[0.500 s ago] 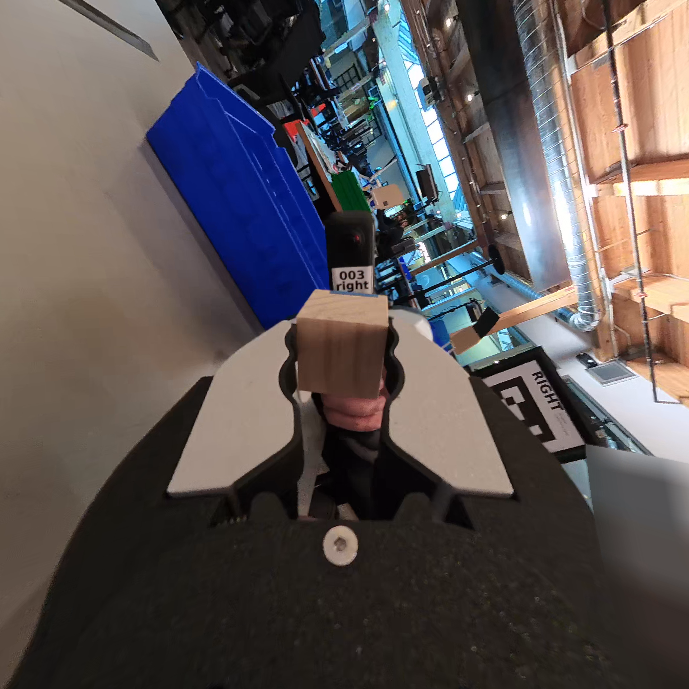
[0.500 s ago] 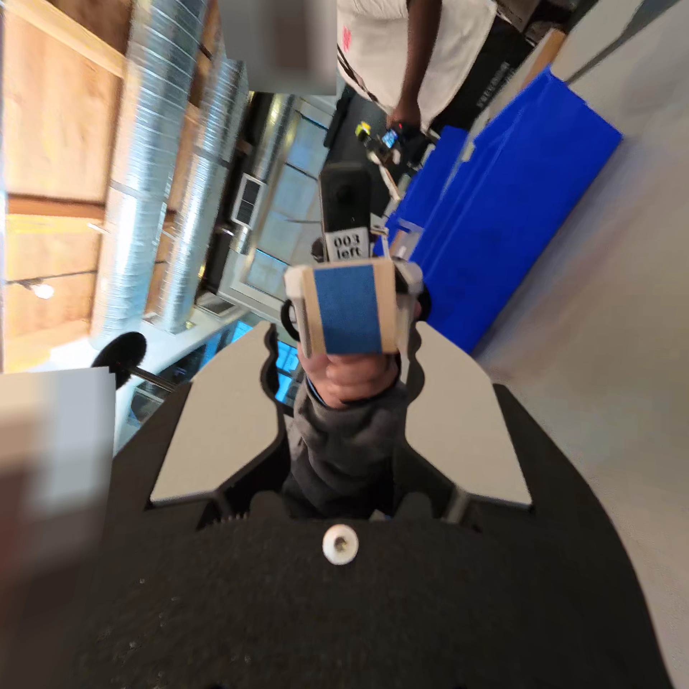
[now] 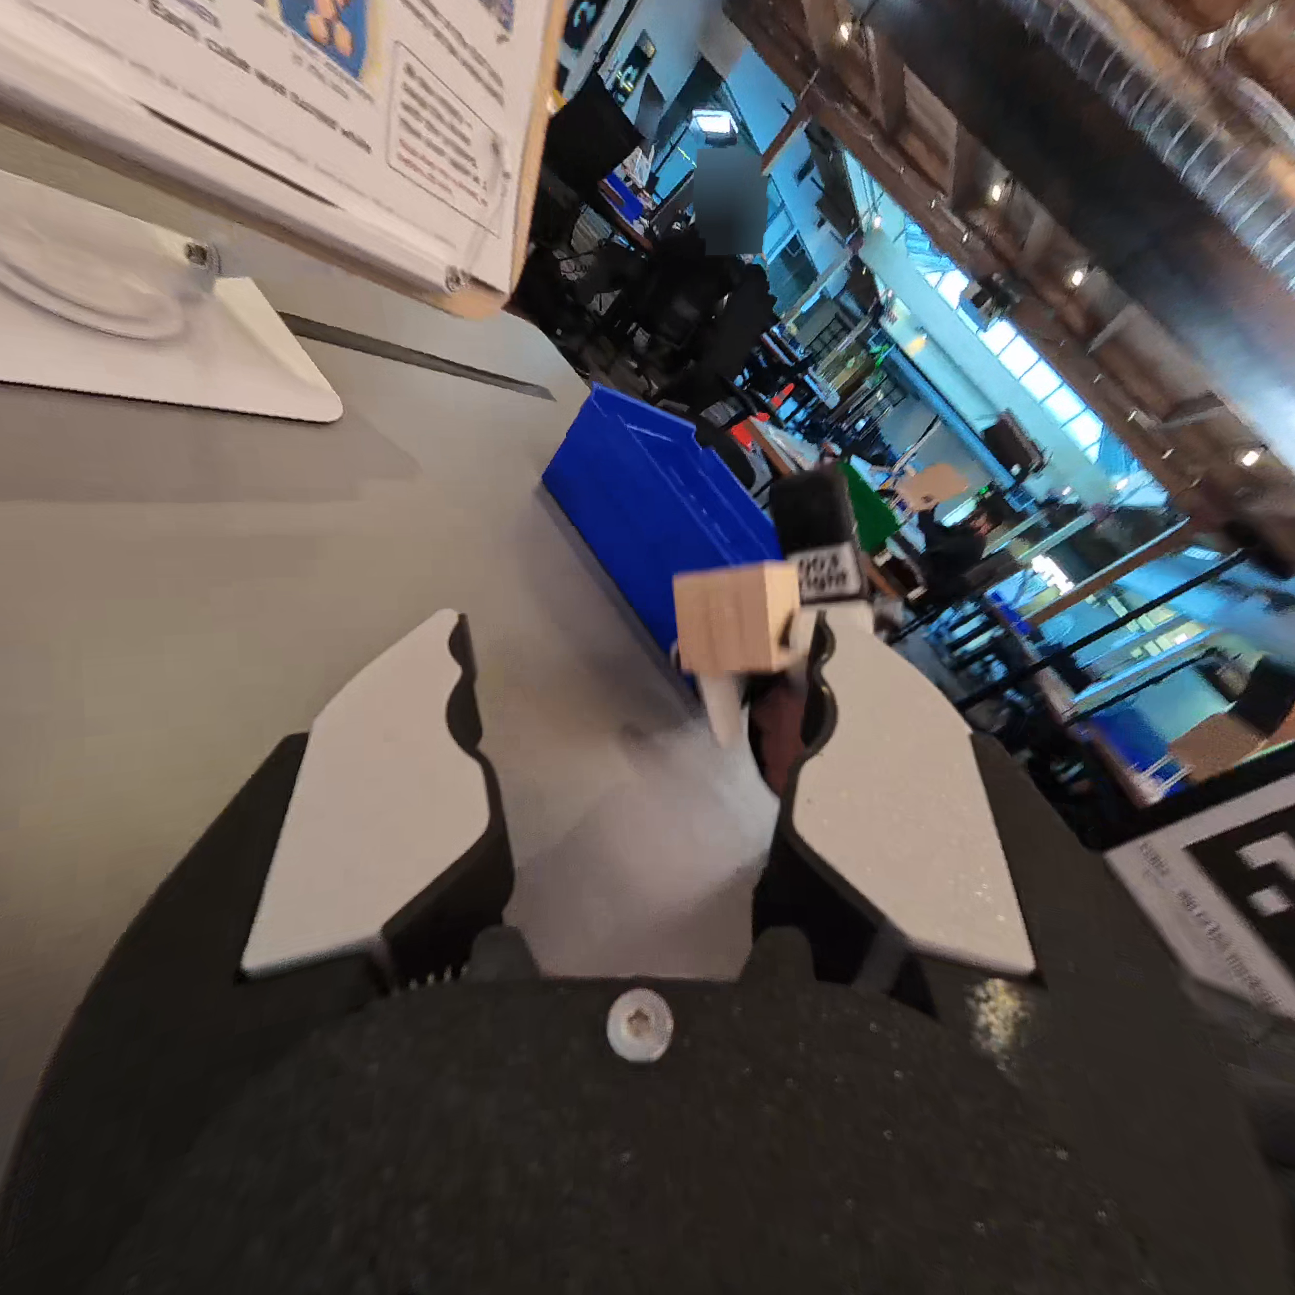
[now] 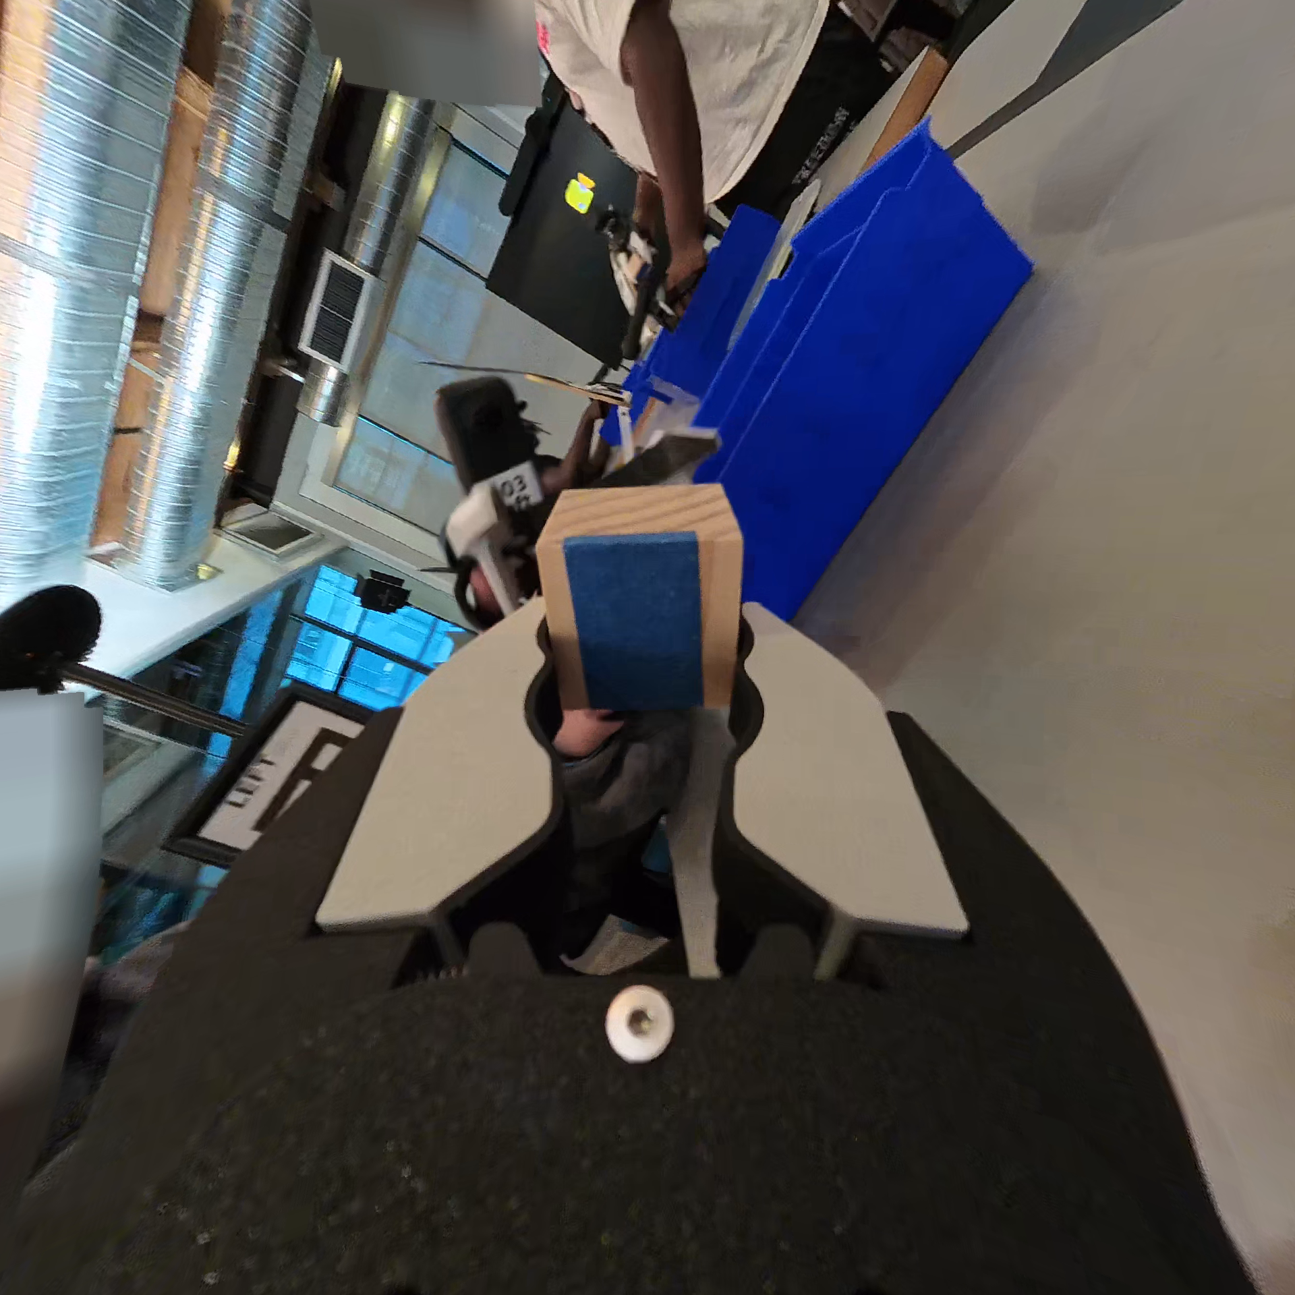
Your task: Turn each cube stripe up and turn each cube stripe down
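**Asker:** Cube first: who has it?

**Me:** My right gripper (image 4: 641,624) does. Its jaws are closed about halfway, pinching the cube (image 4: 641,610) on two opposite sides, up in the air and just off the near end of the blue bin (image 4: 876,350).

**Asker:** And your left?

**Me:** Half a second ago my left gripper (image 3: 634,624) was the one clamped on it. Now its jaws are spread wide with nothing between them, and it has backed off and swung round. From its camera the cube (image 3: 736,620) sits farther out, in front of the bin (image 3: 652,504), carried by the other tool.

**Asker:** So a handover.

**Me:** That's how I read it. The cube has passed from left to right, which gives me a fresh grip on different faces.

**Asker:** Where is the stripe?

**Me:** The stripe (image 4: 634,624) faces back at my right camera. From the left side I see only bare wood. The table (image 3: 210,595) runs off beside the bin, so I judge the stripe to be pointing sideways, neither up nor down yet.

**Asker:** What does that leave?

**Me:** A wrist roll with the right, probably, then setting the cube down near the bin. The grip is near the jaw tips, so I'd turn gently to keep it from slipping.
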Demonstrator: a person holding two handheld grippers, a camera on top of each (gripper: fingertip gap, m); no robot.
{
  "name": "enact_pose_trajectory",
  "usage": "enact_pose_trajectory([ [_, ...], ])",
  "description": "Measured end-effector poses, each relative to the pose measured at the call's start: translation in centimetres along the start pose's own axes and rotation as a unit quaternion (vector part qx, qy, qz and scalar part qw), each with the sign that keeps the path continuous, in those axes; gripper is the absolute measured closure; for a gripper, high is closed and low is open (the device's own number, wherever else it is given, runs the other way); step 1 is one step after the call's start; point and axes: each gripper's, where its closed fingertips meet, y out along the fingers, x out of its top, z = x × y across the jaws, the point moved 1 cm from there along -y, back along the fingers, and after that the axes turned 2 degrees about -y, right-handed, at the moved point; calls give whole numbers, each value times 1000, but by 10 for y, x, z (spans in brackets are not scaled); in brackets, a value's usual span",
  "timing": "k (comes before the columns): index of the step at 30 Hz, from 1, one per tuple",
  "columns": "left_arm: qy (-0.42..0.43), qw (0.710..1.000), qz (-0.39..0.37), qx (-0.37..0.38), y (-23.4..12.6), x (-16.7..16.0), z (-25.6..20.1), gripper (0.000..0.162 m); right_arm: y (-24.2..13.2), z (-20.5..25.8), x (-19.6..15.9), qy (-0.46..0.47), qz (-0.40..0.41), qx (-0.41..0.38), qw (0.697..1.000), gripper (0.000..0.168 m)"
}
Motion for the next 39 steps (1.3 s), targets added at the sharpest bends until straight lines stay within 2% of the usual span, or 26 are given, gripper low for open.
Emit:
enact_pose_trajectory([
  [4,65,996,63,-18,-6,-78,-12,77,-19,6,11,-69,4,-56,996,123],
  [7,81,989,117,-36,-5,-114,-19,78,-61,25,45,-150,-16,-122,981,123],
  [9,87,987,127,-50,-2,-119,-25,82,-109,29,76,-209,-33,-221,952,123],
  [11,92,984,141,-61,0,-122,-29,85,-169,8,104,-241,-19,-379,893,123],
  [13,95,982,154,-62,0,-125,-29,87,-233,-28,122,-194,17,-530,826,122],
  [14,95,982,152,-64,-1,-124,-30,87,-256,-49,129,-160,36,-574,802,122],
  [16,89,982,153,-71,-2,-123,-32,87,-279,-94,135,-104,76,-599,790,123],
  [18,80,982,152,-75,-3,-121,-32,88,-290,-139,123,-40,140,-609,780,123],
  [20,73,982,155,-75,-4,-121,-31,88,-298,-171,108,-15,204,-627,752,122],
  [22,65,981,161,-81,-4,-122,-32,88,-300,-190,102,-9,234,-637,735,122],
  [26,65,980,171,-82,-2,-127,-32,88,-296,-207,98,3,245,-634,733,122],
  [30,69,978,180,-83,-2,-131,-34,88,-296,-214,95,1,260,-640,723,105],
  [34,81,976,185,-77,-2,-133,-33,87,-294,-190,103,-30,239,-626,741,89],
  [35,83,976,184,-77,-2,-133,-34,88,-293,-171,111,-56,209,-623,752,90],
  [37,86,976,184,-78,-3,-132,-35,87,-276,-119,129,-136,115,-577,797,96],
  [39,88,976,183,-79,-3,-131,-35,87,-238,-53,135,-231,2,-459,858,102],
])
